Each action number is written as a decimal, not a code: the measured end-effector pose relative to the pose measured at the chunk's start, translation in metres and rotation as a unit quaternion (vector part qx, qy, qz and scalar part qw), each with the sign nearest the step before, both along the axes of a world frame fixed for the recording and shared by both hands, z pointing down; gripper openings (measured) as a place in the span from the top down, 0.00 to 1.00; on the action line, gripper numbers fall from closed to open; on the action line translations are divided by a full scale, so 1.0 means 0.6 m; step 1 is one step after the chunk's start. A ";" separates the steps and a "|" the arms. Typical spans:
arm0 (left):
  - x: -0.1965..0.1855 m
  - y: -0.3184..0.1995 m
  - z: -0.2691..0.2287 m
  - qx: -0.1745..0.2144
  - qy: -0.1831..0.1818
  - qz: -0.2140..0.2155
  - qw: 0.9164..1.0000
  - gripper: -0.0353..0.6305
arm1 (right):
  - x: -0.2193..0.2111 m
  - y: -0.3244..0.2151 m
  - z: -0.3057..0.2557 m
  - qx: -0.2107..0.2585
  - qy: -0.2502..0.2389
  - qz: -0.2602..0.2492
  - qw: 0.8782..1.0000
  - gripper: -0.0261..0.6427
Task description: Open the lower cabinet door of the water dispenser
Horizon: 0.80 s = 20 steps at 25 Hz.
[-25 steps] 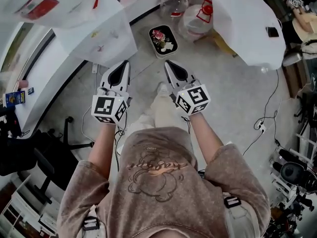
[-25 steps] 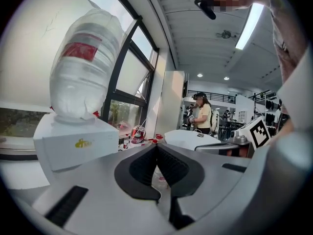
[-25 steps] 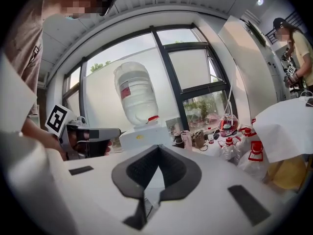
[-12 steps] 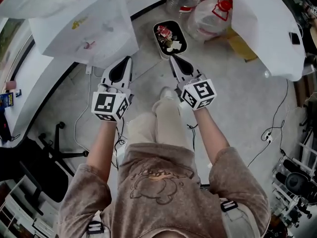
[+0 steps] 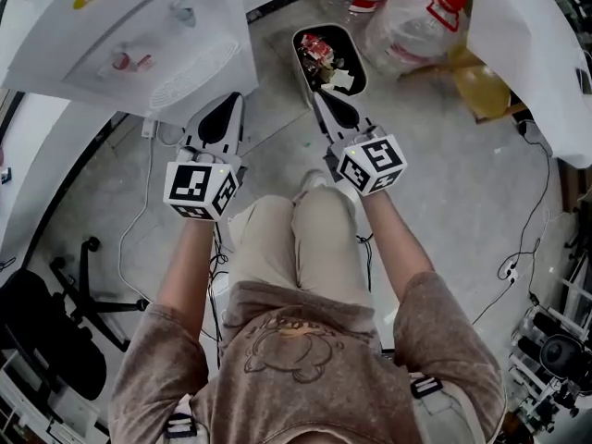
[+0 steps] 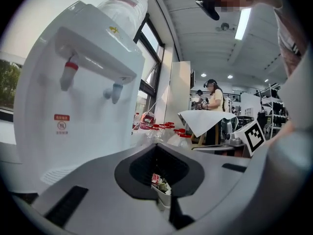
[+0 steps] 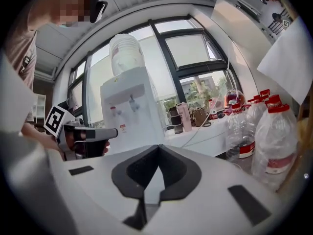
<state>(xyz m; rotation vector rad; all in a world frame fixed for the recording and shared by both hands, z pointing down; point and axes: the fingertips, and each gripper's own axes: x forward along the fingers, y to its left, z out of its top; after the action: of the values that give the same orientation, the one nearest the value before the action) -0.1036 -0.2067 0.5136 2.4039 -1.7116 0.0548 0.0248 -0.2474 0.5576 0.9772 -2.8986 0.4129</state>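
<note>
The white water dispenser (image 5: 139, 44) stands at the upper left of the head view, seen from above, with its drip grille facing me. Its lower cabinet door is hidden below that overhang. In the left gripper view the dispenser (image 6: 73, 97) fills the left side, showing a red tap (image 6: 68, 75) and a blue tap (image 6: 116, 93); the gripper's body covers its lower front. My left gripper (image 5: 225, 102) is shut and empty, just in front of the dispenser. My right gripper (image 5: 320, 96) is shut and empty too, beside it and apart from the dispenser (image 7: 131, 106).
A black bin (image 5: 328, 58) with scraps sits on the floor just ahead of the right gripper. Large water bottles (image 5: 416, 26) stand behind it, with a white-covered table (image 5: 536, 54) at the right. Cables (image 5: 139, 220) trail on the floor left; my knees (image 5: 296, 239) are bent below the grippers.
Both grippers have sunk together toward the floor as the person crouches. The dispenser and the bin now look larger and closer. Both grippers stay shut.
</note>
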 end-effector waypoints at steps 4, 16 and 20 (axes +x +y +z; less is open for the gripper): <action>-0.007 -0.011 0.049 0.016 -0.001 0.002 1.000 0.93 | -0.015 -0.012 0.053 0.020 0.008 -0.013 1.000 0.95; -0.015 0.007 0.133 0.024 0.002 0.002 1.000 0.93 | -0.034 -0.008 0.145 0.023 -0.008 -0.025 0.999 0.95; -0.024 0.025 0.136 0.021 0.007 0.003 1.000 0.93 | -0.046 -0.007 0.144 0.024 -0.012 -0.035 0.999 0.95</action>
<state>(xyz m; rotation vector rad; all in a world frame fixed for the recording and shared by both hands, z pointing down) -0.1181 -0.1919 0.5955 2.4342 -1.7169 0.0030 -0.0027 -0.2518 0.6441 0.8810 -2.9674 0.3541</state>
